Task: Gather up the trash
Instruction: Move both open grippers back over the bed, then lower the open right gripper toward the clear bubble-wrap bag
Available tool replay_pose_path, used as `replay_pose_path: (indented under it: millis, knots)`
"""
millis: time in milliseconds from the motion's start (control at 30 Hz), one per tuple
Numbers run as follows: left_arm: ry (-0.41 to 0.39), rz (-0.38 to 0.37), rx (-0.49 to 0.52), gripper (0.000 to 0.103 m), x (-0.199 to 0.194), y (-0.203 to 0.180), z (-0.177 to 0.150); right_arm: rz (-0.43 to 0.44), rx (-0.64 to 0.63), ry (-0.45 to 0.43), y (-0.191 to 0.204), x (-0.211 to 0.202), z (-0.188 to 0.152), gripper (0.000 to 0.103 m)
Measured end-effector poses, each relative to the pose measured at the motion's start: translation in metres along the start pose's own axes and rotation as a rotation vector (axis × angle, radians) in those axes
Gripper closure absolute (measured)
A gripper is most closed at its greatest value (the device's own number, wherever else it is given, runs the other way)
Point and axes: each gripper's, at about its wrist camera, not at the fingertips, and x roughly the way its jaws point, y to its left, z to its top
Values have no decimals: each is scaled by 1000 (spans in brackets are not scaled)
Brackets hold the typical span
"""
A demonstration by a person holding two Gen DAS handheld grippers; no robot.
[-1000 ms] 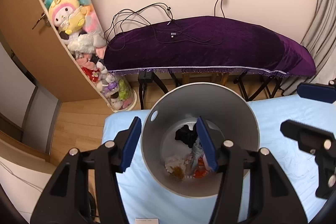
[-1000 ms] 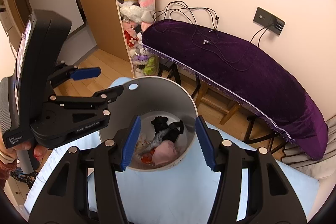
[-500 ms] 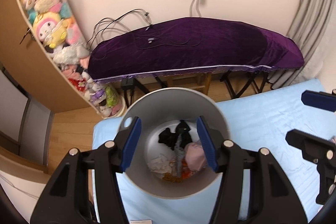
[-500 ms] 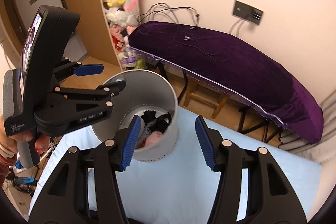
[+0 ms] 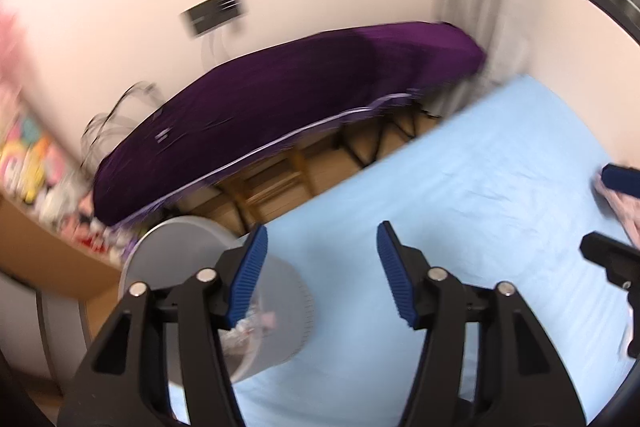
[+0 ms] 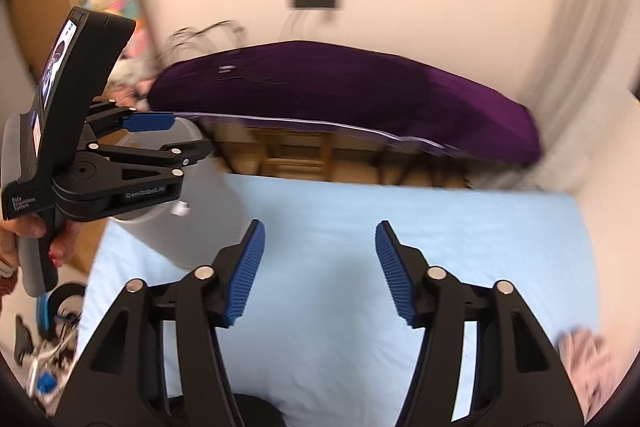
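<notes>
**A:** Grey plastic has slid to the edge of your view: the bin point(image 5: 208, 267) that sat dead centre between your left gripper's point(image 5: 318, 273) fingers half a second ago is now low at the left, at the corner of the blue sheet point(image 5: 460, 187). You've swung both tools away to the right.

**B:** So is anything held?

**A:** No. Left gripper: fingers spread wide, only sheet between them. Your right gripper point(image 6: 318, 273) is the same, spread and empty. The trash dropped earlier is in the bin; a little pale scrap shows inside, though the blur hides what it is.

**B:** What am I turning toward?

**A:** A pinkish crumpled piece point(image 6: 586, 367) lying on the sheet at the lower right of the right wrist view, well apart from the bin. From the left wrist view it sits just beside your right tool's finger point(image 5: 622, 179).

**B:** Meaning?

**A:** I'd judge the last drop is finished and this is the reach for the next piece. Slow down as you close in, since everything is smeared by the swing.
</notes>
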Motion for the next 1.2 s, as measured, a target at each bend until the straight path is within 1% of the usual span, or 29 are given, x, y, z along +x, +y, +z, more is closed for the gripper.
replay_pose_path:
  millis: [167,200,300,333,500,600,700,767,833,867,1033,1100,1167,1200]
  knots:
    - [-37,-101,178,42,-15,-94,15,-138,174,-6,-73,-48,-61,47]
    - [-47,-128,219,42,-20,-118,17,-165,210,-7,-86,-58,-74,47]
    - [-60,-194,304,42,-32,-172,21,-253,334,-12,-127,-93,-120,47]
    - [-65,-220,339,41,-36,-193,21,-296,382,-15,-142,-107,-139,47]
    - [-85,-337,504,41,-62,-293,6,-451,576,-17,-195,-167,-222,47]
    - [-93,-416,607,41,-80,-355,-10,-553,695,-17,-219,-202,-275,45]
    - [-98,-473,694,41,-92,-404,-24,-650,804,-15,-239,-234,-330,44]
    - [-99,-516,760,40,-101,-445,-40,-717,870,-7,-251,-253,-371,38]
    - [-100,-554,818,37,-110,-482,-56,-775,932,4,-258,-272,-414,36]
    - [-103,-567,839,36,-112,-495,-62,-790,961,11,-260,-278,-432,36]
    - [-103,-636,961,35,-125,-583,-112,-862,1107,49,-280,-302,-534,35]
    - [-89,-659,998,35,-127,-617,-133,-882,1147,65,-289,-304,-565,35]
    - [-74,-676,1021,35,-128,-640,-149,-901,1185,80,-297,-306,-601,35]
    - [-67,-684,1028,35,-128,-653,-158,-906,1197,87,-301,-303,-611,35]
